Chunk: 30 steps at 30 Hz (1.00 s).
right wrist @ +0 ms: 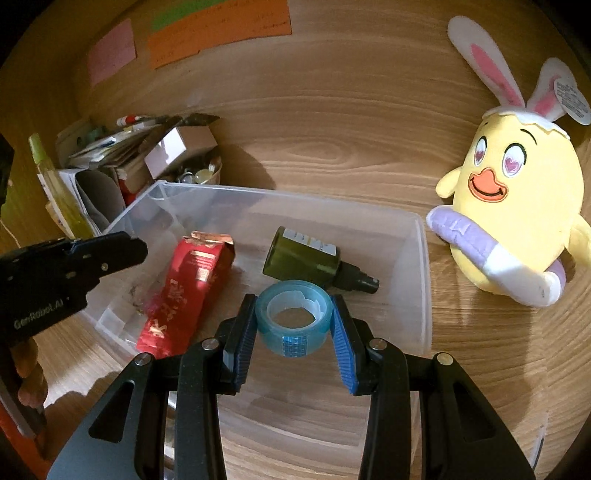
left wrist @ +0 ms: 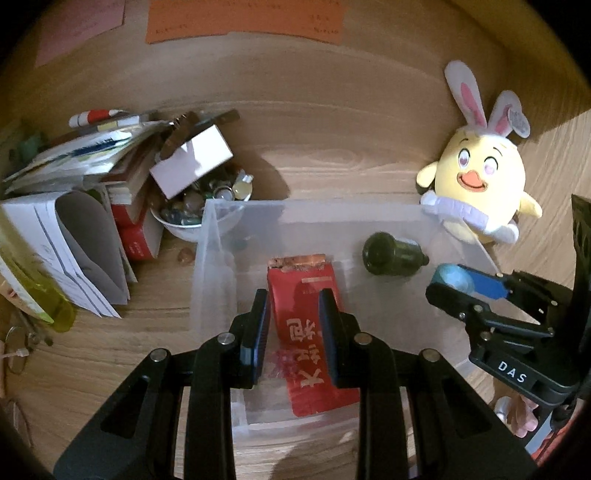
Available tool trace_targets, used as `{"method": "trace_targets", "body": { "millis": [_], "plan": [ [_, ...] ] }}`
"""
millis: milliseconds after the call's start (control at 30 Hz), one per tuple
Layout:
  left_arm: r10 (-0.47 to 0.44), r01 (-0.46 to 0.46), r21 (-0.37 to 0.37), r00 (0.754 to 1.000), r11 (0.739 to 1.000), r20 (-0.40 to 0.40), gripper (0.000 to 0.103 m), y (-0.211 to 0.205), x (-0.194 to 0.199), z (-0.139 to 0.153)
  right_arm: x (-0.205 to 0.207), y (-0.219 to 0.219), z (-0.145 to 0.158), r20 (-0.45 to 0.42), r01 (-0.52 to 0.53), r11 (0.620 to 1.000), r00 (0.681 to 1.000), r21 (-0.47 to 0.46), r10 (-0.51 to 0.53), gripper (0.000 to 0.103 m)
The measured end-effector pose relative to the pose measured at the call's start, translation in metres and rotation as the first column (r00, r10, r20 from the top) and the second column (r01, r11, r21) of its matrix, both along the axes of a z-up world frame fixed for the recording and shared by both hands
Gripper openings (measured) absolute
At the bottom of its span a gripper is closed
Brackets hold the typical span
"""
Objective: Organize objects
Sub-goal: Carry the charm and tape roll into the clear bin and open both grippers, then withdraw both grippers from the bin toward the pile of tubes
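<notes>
Clear plastic bin [right wrist: 417, 258] holds a red packet [right wrist: 184, 291] and green bottle [right wrist: 306, 258], its near-right floor bare. Right gripper [right wrist: 293, 321] clamps a tape roll [right wrist: 293, 314] above it; left gripper [left wrist: 293, 328] hangs empty, jaws apart, over the packet.

- The red packet [left wrist: 306, 332] is partly covered by the left gripper [left wrist: 293, 332] in the left wrist view.
- The heaped bowl [left wrist: 192, 218] sits half hidden behind the clear bin [left wrist: 207, 236] wall.
- Writing on the orange paper [right wrist: 218, 29] is too blurred to read.
- The eyeglasses [left wrist: 16, 350] are cut off at the picture's left edge.

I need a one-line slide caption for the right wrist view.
Right gripper holds a tape roll above a clear bin containing a red packet and green bottle.
</notes>
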<state>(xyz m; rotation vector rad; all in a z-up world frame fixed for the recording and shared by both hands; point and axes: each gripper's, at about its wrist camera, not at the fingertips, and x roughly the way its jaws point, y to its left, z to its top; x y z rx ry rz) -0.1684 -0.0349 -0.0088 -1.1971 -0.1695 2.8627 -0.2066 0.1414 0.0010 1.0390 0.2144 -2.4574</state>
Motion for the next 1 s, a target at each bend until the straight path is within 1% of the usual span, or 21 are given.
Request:
{"method": "trace_targets", "body": {
  "millis": [200,267,300,333,400,433,500,600,633,667,733,800,867,900,1000],
  "plan": [
    [-0.010,0.010,-0.011,1.000,1.000,0.003,0.027,0.003,0.002,0.001,-0.001,-0.005,-0.001,-0.004,-0.003,1.000,1.000,0.012,0.003,0.036],
    [-0.013,0.013,-0.015,1.000,1.000,0.000,0.029,0.004,0.004,0.002,0.000,-0.005,-0.001,-0.001,-0.006,1.000,1.000,0.007,0.006,0.036],
    [-0.014,0.014,-0.015,1.000,1.000,-0.003,0.033,0.005,0.005,0.003,0.000,-0.005,-0.001,0.002,-0.008,1.000,1.000,0.006,0.008,0.036],
    [-0.014,0.014,-0.017,1.000,1.000,-0.006,0.041,0.005,0.007,0.004,0.000,-0.005,-0.001,0.003,-0.011,1.000,1.000,0.004,0.011,0.036],
    [-0.008,0.008,-0.024,1.000,1.000,-0.015,0.051,0.006,0.009,0.006,0.001,-0.005,-0.001,0.005,-0.015,1.000,1.000,0.007,0.015,0.042],
    [-0.008,0.007,-0.028,1.000,1.000,-0.021,0.051,0.007,0.010,0.007,0.002,-0.005,0.000,0.003,-0.016,1.000,1.000,0.004,0.016,0.047],
    [-0.011,0.010,-0.031,1.000,0.999,-0.023,0.053,0.008,0.013,0.010,0.004,-0.005,0.002,-0.004,-0.018,1.000,1.000,0.000,0.018,0.050],
    [-0.002,0.001,-0.028,0.999,1.000,-0.036,0.064,0.008,0.019,0.015,0.010,-0.003,0.008,-0.023,-0.022,1.000,1.000,-0.004,0.022,0.054],
    [0.004,-0.005,-0.032,0.999,0.999,-0.045,0.068,0.008,0.023,0.018,0.012,-0.001,0.011,-0.027,-0.023,1.000,0.999,-0.008,0.023,0.058],
    [0.009,-0.011,-0.037,0.999,0.999,-0.054,0.069,0.008,0.026,0.020,0.015,0.002,0.015,-0.036,-0.022,1.000,0.999,-0.017,0.021,0.059],
    [0.018,-0.021,-0.043,0.997,0.999,-0.071,0.076,0.008,0.034,0.025,0.020,0.006,0.020,-0.045,-0.023,0.999,0.999,-0.028,0.021,0.060],
    [0.018,-0.023,-0.048,0.996,0.999,-0.084,0.077,0.007,0.042,0.029,0.027,0.012,0.026,-0.055,-0.024,0.999,0.998,-0.042,0.021,0.062],
    [0.019,-0.024,-0.051,0.996,0.998,-0.087,0.084,0.006,0.050,0.030,0.035,0.019,0.032,-0.068,-0.022,0.998,0.998,-0.053,0.019,0.070],
    [0.021,-0.026,-0.051,0.996,0.998,-0.091,0.088,0.006,0.054,0.031,0.039,0.022,0.034,-0.076,-0.020,0.998,0.997,-0.058,0.016,0.071],
    [0.020,-0.027,-0.069,0.995,0.997,-0.096,0.089,0.008,0.068,0.031,0.054,0.031,0.039,-0.104,-0.011,0.999,0.995,-0.052,0.005,0.072]
  ]
}}
